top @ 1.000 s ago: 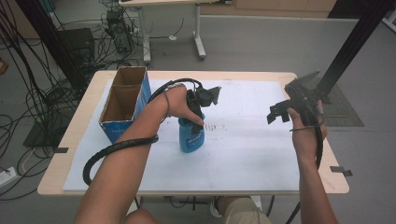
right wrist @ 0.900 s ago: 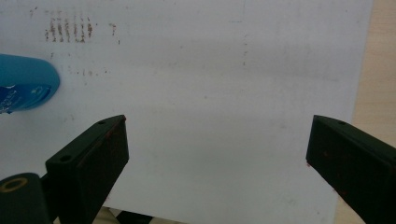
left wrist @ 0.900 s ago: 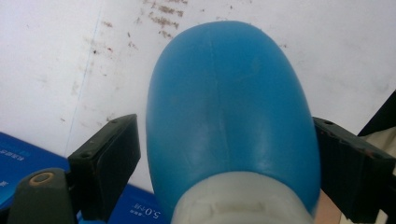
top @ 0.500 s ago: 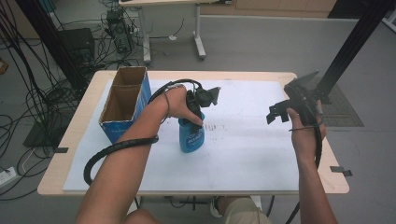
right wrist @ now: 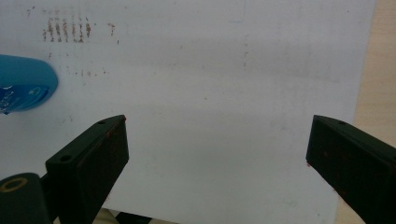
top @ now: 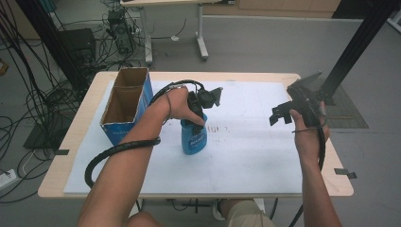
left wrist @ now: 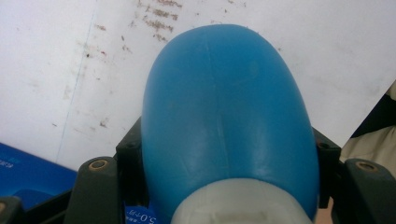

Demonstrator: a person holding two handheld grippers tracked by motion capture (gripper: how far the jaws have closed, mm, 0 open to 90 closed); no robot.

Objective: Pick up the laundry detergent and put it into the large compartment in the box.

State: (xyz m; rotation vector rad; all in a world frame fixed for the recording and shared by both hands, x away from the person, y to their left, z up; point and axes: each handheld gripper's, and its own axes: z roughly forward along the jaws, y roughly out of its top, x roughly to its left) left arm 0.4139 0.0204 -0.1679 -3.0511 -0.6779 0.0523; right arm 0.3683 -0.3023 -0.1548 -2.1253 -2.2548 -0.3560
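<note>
A blue plastic bottle (top: 194,138) stands upright on the white sheet near the table's middle. My left gripper (top: 196,113) comes down on it from above. In the left gripper view the black jaws have just been closing and now press on both flanks of the bottle (left wrist: 229,107), just below its white neck (left wrist: 238,205). My right gripper (top: 289,101) is held up over the table's right side, well apart from the bottle. Its jaws stand wide with nothing between them (right wrist: 217,140), and the bottle's base (right wrist: 23,88) shows at the left edge of that view.
An open cardboard box with blue sides (top: 124,108) stands at the table's left, close to my left forearm. A white sheet (top: 246,161) covers most of the wooden table (top: 75,142). A black post (top: 354,47) rises behind the right corner. Cables lie on the floor at left.
Both hands and the bottle stay in place in the high view; no shift shows at this scale.
</note>
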